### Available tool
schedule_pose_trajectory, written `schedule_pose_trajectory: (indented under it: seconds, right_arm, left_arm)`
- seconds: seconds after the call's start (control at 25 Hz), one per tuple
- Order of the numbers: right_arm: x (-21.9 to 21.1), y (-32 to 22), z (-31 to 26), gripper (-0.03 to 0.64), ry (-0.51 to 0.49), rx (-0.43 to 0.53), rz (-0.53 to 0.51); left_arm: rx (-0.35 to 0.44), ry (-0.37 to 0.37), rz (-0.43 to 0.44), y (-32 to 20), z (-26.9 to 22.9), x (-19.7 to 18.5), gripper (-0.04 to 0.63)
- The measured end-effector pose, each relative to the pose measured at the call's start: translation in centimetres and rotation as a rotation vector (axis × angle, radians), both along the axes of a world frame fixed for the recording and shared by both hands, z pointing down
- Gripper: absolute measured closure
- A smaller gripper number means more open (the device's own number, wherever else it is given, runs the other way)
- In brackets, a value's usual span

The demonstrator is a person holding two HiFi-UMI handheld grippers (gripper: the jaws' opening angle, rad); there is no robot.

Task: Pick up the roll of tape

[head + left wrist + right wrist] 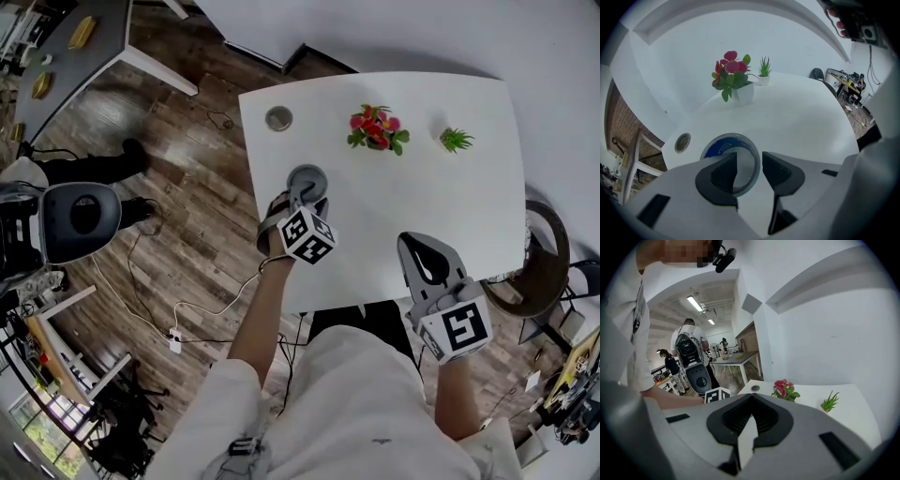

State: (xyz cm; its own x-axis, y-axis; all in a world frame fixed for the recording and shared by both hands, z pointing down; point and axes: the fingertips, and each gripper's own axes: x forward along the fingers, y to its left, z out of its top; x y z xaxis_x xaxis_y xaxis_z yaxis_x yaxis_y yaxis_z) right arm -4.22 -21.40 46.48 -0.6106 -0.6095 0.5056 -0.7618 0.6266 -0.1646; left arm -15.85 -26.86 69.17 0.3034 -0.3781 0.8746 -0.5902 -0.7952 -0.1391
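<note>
Two jaws of my left gripper (749,161) stand narrowly apart, straddling one wall of the roll of tape (721,144), which lies flat on the white table (801,117); placement judged ready for a wall pinch; right gripper (751,399) pressed closed, empty, held aside.

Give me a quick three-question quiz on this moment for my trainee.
1. True or false: the right gripper is shut on nothing.
2. What stands between the open jaws of the left gripper? A: a cup. B: one wall of the roll of tape. C: nothing.
3. Fill in: in the head view, the flowering plant stands to the ___ of the small green plant.
Key: 1 true; 2 B; 3 left.
</note>
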Motion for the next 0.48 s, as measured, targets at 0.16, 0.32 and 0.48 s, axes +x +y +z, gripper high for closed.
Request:
schedule_pose_trajectory:
  seconds: [0.16,0.32,0.48]
  right_arm:
    - [0.03,-0.04,-0.31,0.609,-0.005,0.005,0.004]
    - [0.42,0.07,-0.2,0.609,-0.005,0.001,0.014]
    - [0.91,-0.02,-0.03,0.609,-0.005,-0.005,0.03]
  left_arm:
    - [-0.008,-0.026,-0.003,0.07,0.29,-0.19,0.424]
    - [-0.005,-0.047,0.0,-0.03,0.59,-0.22,0.431]
    - [-0.005,-0.083,0.029,0.0,0.97,-0.24,0.436]
